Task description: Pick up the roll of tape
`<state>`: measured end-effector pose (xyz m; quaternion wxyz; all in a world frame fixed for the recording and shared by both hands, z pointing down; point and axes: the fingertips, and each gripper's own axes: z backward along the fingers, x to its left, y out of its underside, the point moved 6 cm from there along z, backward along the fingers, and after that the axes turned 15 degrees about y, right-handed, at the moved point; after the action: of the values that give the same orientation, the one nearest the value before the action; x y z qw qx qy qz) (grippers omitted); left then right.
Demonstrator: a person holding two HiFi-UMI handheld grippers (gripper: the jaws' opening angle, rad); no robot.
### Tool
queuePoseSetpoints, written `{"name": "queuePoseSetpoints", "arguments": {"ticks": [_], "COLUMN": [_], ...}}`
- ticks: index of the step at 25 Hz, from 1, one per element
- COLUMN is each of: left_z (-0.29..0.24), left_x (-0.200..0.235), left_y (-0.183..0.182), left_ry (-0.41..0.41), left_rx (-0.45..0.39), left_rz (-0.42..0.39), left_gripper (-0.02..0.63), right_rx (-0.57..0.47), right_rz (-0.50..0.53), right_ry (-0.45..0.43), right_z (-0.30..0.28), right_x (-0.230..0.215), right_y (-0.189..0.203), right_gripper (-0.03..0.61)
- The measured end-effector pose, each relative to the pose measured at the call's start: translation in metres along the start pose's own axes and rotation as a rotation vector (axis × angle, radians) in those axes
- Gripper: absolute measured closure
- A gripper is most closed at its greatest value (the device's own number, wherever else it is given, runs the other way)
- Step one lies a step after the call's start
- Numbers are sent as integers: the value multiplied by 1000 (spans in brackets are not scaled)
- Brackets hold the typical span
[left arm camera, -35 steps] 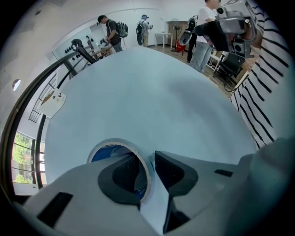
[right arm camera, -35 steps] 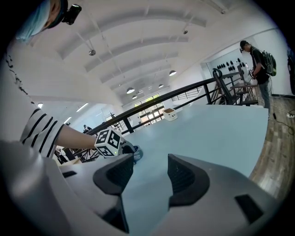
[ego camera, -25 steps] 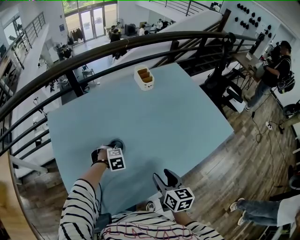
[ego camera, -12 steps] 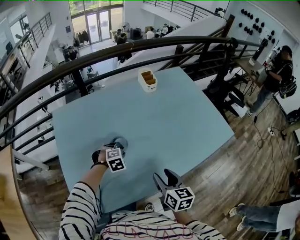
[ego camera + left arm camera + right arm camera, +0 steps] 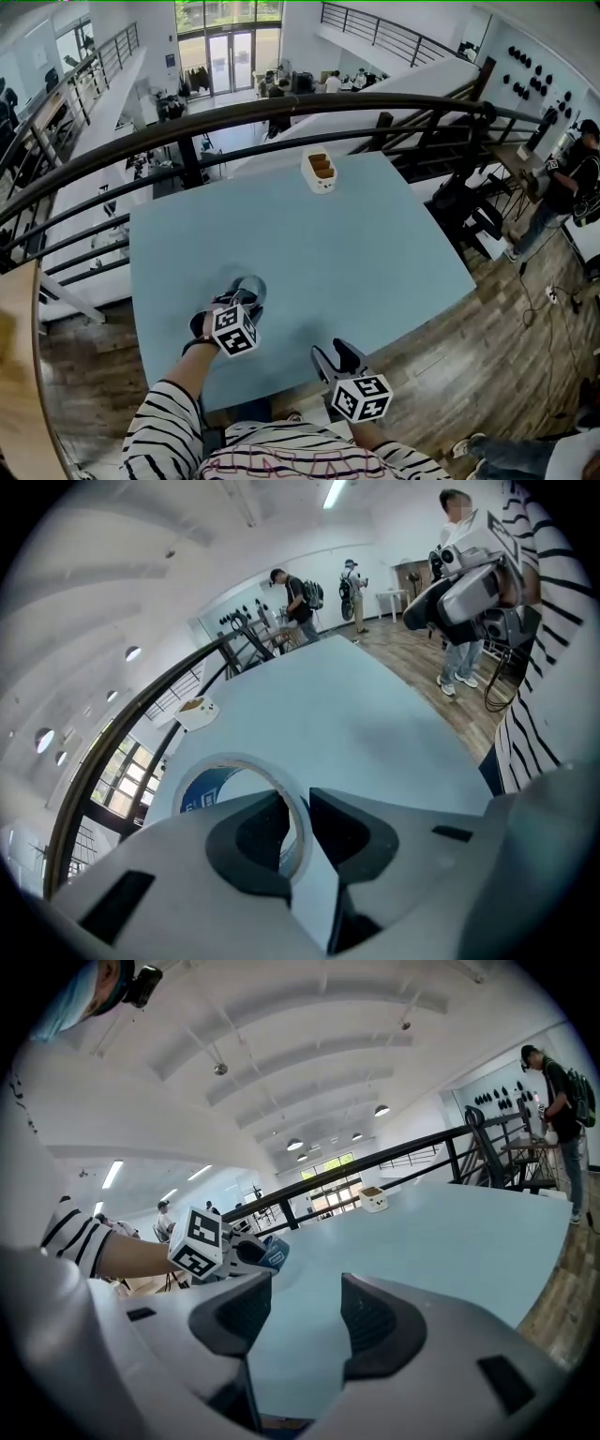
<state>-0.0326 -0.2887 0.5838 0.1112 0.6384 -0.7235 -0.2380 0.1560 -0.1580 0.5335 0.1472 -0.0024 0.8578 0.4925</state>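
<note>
Lifting step, prob.: left tongs (image 5: 240,296) pinched wall of roll of tape (image 5: 254,284), lower-left of head view, seemingly just off table (image 5: 375,244). Right tongs (image 5: 305,1312) gaped, empty. Next needed: steady rise w/ firm squeeze.

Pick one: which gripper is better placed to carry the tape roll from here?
Left. The left gripper has its fingers pinched on the wall of the roll of tape, one inside the ring, one outside. The right gripper is open and empty, over the table's near edge.
</note>
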Motion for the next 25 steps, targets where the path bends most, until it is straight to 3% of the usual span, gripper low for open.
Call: {"name": "queuePoseSetpoints", "arguments": {"ticks": [7,19,25], "left_z": [40,89,107], "left_x": [-30,-92,-121], "left_y": [-7,-15,-1], "left_ry": [-113,-237,-283], "left_rx": [-110,-344,-438], "left_rz": [67,209,304], "left_gripper": [529,529,529], "right_rx": [-22,-60,-74], "right_rz": [21,44,65], "right_ry": [-42,-50,-58], "right_z": [15,36,41], "right_x": [5,3,10], "right_y": [-2,5,7], "right_gripper": [351,353,368]}}
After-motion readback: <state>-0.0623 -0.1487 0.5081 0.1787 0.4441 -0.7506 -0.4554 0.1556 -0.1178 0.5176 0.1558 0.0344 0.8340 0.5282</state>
